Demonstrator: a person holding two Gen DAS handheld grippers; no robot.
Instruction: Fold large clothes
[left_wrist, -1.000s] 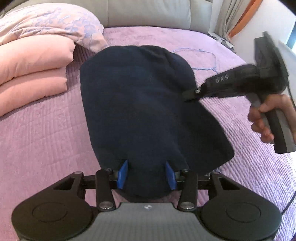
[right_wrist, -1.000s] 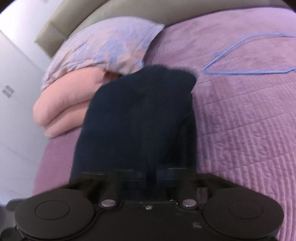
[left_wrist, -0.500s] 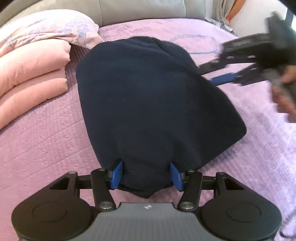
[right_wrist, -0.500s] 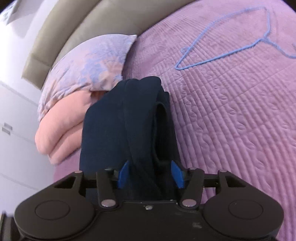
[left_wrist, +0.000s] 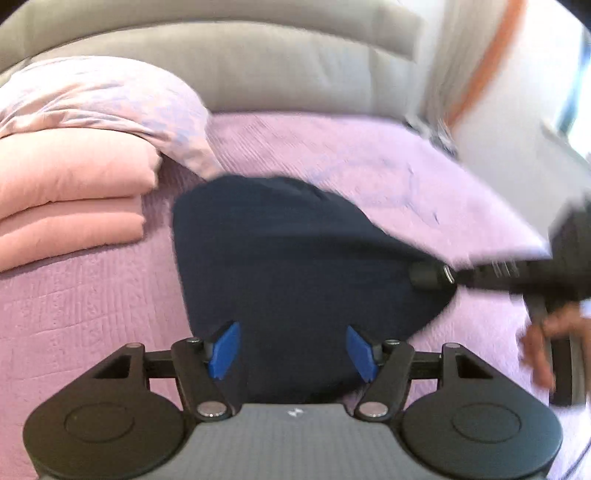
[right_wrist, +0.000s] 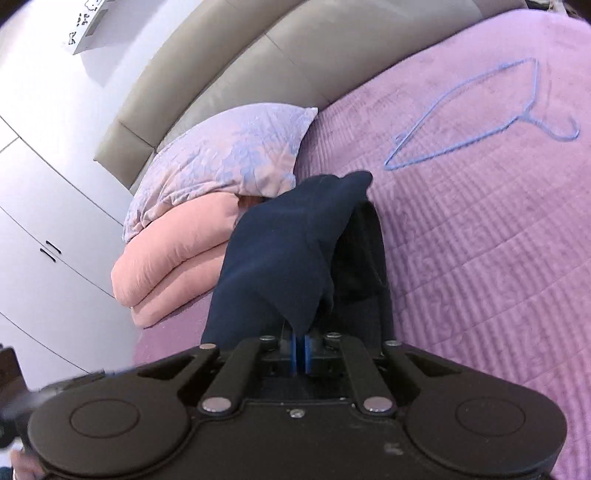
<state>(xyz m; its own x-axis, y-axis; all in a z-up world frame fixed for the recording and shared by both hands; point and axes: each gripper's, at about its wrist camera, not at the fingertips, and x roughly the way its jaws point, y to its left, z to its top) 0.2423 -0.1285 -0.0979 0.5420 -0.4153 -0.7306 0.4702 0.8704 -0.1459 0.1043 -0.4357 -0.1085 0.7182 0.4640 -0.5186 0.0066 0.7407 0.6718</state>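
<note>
Right wrist: right claw (right_wrist: 300, 352) pinching navy garment (right_wrist: 280, 258) edge; left claw (left_wrist: 293, 349) spread.

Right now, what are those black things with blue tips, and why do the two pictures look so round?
They are hand-held grabbers with two fingers each. A person holds one per hand, and each carries a wide-eyed camera, which bends the picture. One picture looks along the left gripper, whose blue tips stand apart around a dark blue garment on the purple bed. The other looks along the right gripper, pinched shut on a fold of that garment. Pink bedding is stacked beside it, and a blue hanger lies further off.
</note>
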